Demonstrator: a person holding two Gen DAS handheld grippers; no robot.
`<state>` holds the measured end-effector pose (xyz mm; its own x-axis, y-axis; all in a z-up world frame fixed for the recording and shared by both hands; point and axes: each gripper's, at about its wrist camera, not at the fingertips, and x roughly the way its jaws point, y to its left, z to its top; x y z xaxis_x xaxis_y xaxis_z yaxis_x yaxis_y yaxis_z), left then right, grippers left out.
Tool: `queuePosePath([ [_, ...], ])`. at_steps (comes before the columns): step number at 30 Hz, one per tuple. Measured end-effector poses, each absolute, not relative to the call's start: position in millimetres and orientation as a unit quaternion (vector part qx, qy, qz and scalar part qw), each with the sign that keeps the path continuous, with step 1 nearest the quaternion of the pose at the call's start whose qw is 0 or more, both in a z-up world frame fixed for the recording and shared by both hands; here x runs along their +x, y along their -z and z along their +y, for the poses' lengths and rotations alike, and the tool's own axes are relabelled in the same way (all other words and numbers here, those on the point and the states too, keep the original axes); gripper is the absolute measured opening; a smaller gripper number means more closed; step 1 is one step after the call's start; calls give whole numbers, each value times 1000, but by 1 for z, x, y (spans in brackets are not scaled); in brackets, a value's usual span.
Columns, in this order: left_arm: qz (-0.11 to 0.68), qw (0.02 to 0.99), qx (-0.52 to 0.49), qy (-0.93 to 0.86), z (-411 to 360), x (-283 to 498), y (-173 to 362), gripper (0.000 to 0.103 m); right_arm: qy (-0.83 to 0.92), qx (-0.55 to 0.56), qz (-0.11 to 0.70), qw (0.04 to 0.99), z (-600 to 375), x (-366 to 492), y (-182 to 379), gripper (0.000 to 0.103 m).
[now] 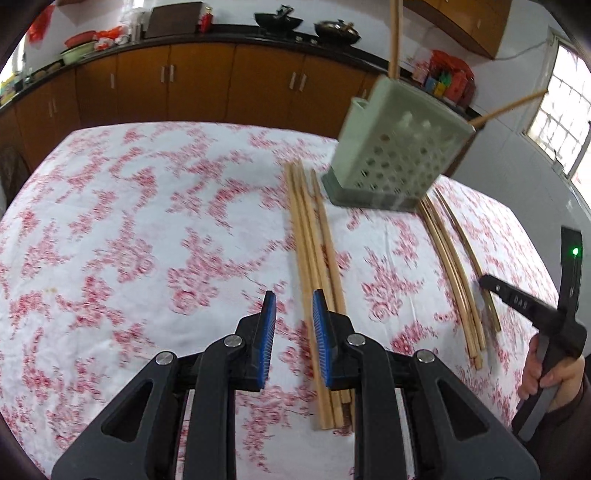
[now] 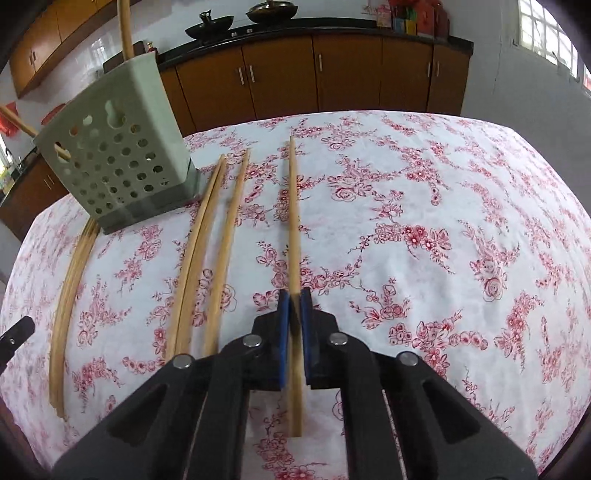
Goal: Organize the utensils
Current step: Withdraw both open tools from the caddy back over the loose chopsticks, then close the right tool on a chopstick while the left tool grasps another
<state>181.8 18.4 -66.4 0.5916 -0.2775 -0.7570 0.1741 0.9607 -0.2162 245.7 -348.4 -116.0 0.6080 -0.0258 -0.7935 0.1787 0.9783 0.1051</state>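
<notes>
A pale green perforated utensil holder [image 1: 395, 158] [image 2: 114, 155] stands on the floral tablecloth [image 1: 147, 221] with chopsticks sticking out of it. Loose wooden chopsticks lie in front of it, a bundle [image 1: 317, 277] to its left and more [image 1: 454, 280] to its right. My left gripper [image 1: 294, 299] hovers open just left of the bundle, its blue pads apart with nothing pressed between them. My right gripper [image 2: 294, 297] is shut on a single chopstick [image 2: 293, 221] that lies pointing away from it. Three others [image 2: 207, 258] rest to its left.
Brown kitchen cabinets [image 2: 332, 81] and a dark counter with woks [image 1: 277, 20] run behind the table. A hand [image 1: 546, 369] holds the right gripper at the table's right edge. The left gripper's tip [image 2: 16, 332] shows at the far left. A window [image 1: 561, 125] is at right.
</notes>
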Motion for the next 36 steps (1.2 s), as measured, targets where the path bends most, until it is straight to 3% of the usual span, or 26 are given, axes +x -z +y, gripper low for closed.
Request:
queuePosePath([
  [10,447,885,-27,123,1,189,80,20,55,81,436,895,-348,246,116,8],
  [22,444,892,-14,82,7,196,84,8,54,72,433,897,-345,244,117,9],
  [36,432,900,-49,27,57,215,85,8,78,68,419,902,-363,247,119,8],
])
